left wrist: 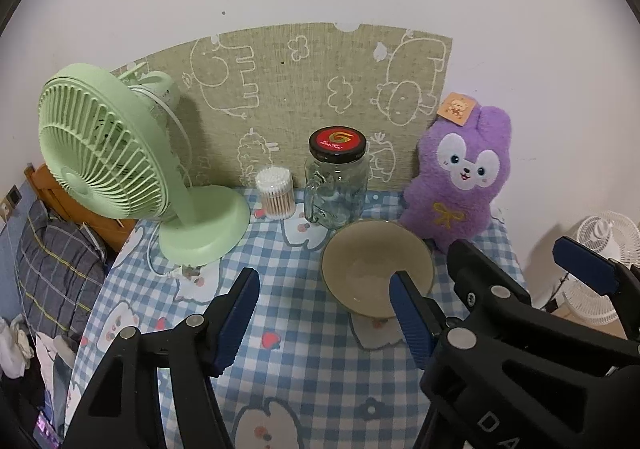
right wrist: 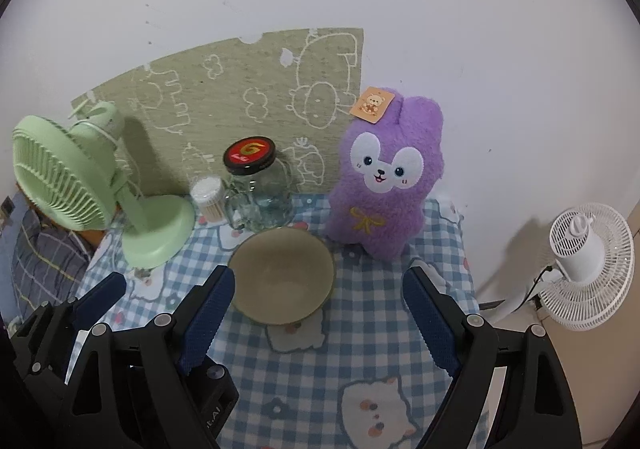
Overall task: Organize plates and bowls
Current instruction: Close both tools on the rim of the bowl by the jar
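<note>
An empty beige bowl stands upright on the blue checked tablecloth, in front of a glass jar. My left gripper hovers just short of the bowl with its jaws open; its right fingertip overlaps the bowl's near rim in the picture, and no pad presses on the bowl. My right gripper hangs beside it on the right, wide open with nothing held; the bowl's right half shows between its fingers. One blue pad of the left gripper's fingers shows at the lower left of the right wrist view.
Behind the bowl stand a glass jar with a black-and-red lid, a cotton swab tub, a green desk fan and a purple plush rabbit. A white fan stands beyond the table's right edge.
</note>
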{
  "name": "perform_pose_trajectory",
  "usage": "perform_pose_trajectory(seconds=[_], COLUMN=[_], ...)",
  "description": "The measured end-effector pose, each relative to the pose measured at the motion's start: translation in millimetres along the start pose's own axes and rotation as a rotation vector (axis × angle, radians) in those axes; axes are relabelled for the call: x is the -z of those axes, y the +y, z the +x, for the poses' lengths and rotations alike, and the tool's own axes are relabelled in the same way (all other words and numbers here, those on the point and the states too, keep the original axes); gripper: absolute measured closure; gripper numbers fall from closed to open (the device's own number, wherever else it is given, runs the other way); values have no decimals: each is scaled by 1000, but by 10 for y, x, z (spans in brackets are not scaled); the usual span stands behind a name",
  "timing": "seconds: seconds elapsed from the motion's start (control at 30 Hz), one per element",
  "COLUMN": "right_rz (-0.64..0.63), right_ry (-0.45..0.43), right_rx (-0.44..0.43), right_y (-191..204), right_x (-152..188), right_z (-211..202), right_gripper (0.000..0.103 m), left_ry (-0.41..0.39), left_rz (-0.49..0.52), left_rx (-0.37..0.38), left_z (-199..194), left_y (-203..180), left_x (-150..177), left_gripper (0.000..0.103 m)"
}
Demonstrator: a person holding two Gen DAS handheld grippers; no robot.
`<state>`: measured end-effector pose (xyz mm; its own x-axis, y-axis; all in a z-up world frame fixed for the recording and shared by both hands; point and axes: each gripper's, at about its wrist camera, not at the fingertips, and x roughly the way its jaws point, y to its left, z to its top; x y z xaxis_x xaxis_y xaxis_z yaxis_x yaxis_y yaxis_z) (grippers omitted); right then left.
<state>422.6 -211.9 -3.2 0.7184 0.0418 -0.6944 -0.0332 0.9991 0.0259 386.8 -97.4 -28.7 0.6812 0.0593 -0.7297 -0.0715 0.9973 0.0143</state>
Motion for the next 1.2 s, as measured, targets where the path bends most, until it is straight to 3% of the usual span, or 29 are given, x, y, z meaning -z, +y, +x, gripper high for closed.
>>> perform_pose_trajectory(seconds=[0.13,0.4,0.67,1.07,1.13,1.2], right_rz=[2,15,37,52,49,50], right_ry=[13,54,73,121,128,133], right_rx=[10,-3,-23,-27,-15,-14], right_y=[-22,-85,-156,-149,-145,-151], right_x=[-35,-33,-11,91,112,133], right_z=[184,616,967,1412,1476,1526], right_gripper=[14,15,23,42,51,53], left_ry=[8,44,62,115,115,115], left_rz=[-1,-3,-12,-13,-9,-3], left_rx=[-14,-38,-34,-55,-66,-78], left_z=[174,573,896,1346,1387,1427], left_y=[-14,-26,-31,-80,-85,-87], left_x=[-33,-65,-47,17,23,38], left_gripper=[40,40,40,56,60,65])
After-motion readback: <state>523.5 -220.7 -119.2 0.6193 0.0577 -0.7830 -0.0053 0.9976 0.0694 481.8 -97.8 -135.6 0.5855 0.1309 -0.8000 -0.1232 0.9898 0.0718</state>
